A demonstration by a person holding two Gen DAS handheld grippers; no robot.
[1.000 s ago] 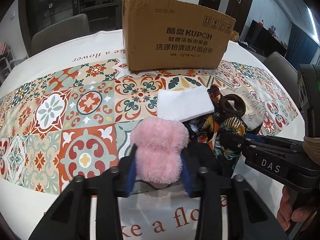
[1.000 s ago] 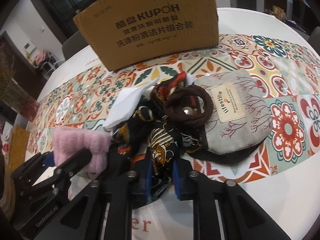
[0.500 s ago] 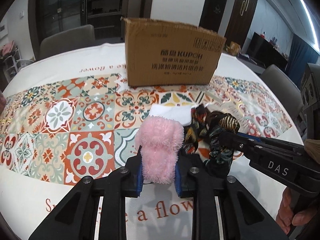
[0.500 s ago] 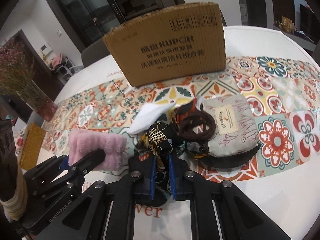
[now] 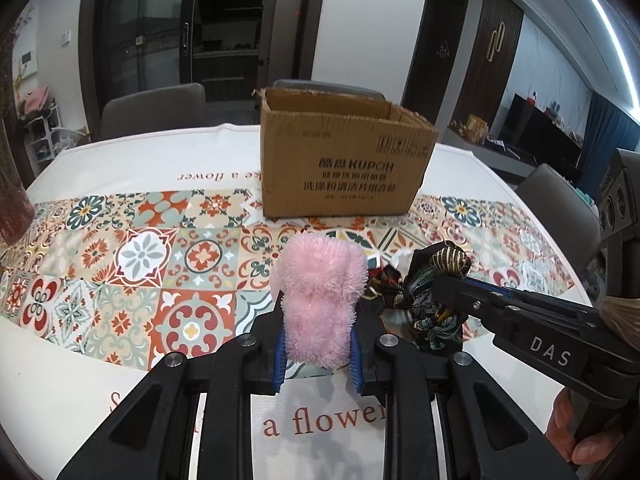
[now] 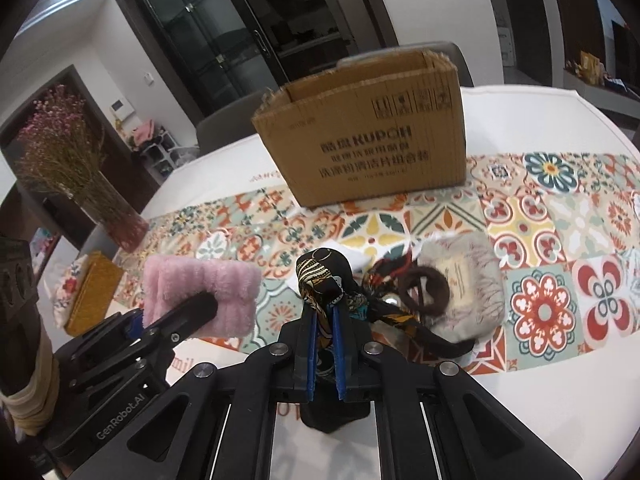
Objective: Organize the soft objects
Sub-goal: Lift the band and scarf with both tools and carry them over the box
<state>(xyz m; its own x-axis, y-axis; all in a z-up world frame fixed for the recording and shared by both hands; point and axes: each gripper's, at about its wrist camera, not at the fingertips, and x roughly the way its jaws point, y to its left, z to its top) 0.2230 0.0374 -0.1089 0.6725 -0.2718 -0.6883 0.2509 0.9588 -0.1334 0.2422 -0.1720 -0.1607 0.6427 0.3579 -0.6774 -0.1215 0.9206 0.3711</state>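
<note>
Your left hand-held gripper [image 5: 318,354] is clamped on the pink fluffy cloth [image 5: 318,300], which stands up between the blue pads, clear of the counter [image 5: 80,392]. The grip sits low on the bundle, so the top half is free to flop; if you swing it fast toward the cardboard box [image 5: 340,164], the plush could slide out of the pads or catch on the near rim.

Your right hand-held gripper [image 6: 324,354] is pinched tight on the dark patterned scarf [image 6: 320,276]. Part of that scarf trails down toward the pile on the counter, near the brown hair tie [image 6: 424,290] and the grey fabric pouch [image 6: 468,288]. Lifting further may drag those two along or tip them off the pile, and a long tail could hang outside the box once you drop it.

Both tools are close together, so they may knock each other on the way to the box.

What you cannot check from here: the inside of the box shows only its upper walls, so its contents are unknown. The pouch and hair tie are blurred. Whether the scarf's tail is tangled with the hair tie is unclear. A white cloth [image 6: 354,258] is mostly hidden behind the scarf.
</note>
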